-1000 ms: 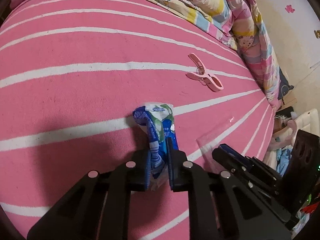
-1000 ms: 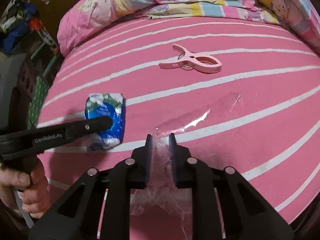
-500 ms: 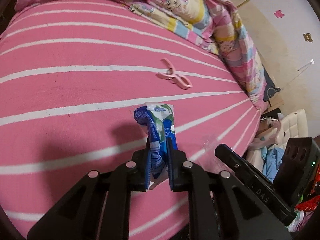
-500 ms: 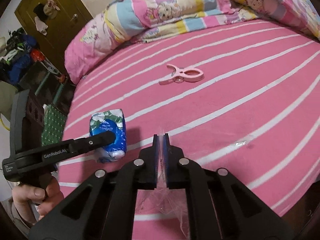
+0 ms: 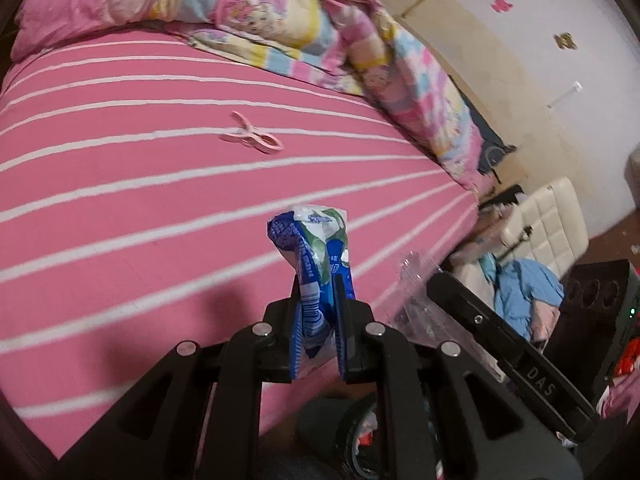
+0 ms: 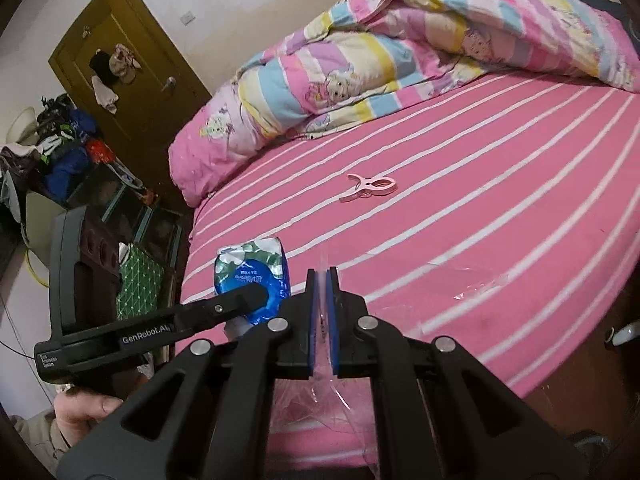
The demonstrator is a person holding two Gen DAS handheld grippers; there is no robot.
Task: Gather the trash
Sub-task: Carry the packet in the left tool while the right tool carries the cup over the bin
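Trash is held clear above the striped bed [image 5: 120, 184]: a blue-and-white wrapper [image 5: 316, 248] is pinched in the left gripper [image 5: 318, 320], clear plastic film [image 6: 320, 384] is clamped in the right gripper [image 6: 321, 312]. Carrying is judged under way; a bin must be found next, none being identifiable.

**Camera setup: two wrist fisheyes over the bed**

Left wrist cam: looks forward and down along the left gripper [image 5: 318, 312], from near the bed's [image 5: 120, 208] close edge, toward the quilt [image 5: 304, 28] and wall. Right gripper [image 5: 472, 312] enters lower right.

Right wrist cam: same tilt, along the right gripper [image 6: 321, 312], facing the quilt [image 6: 400, 60] and door [image 6: 132, 68]. Left gripper [image 6: 240, 300] enters lower left.

Overlap: striped bed [image 6: 480, 200], pink clip [image 5: 252, 139] [image 6: 370, 187], each other's gripper. Both close; fingers fill the lower frame.
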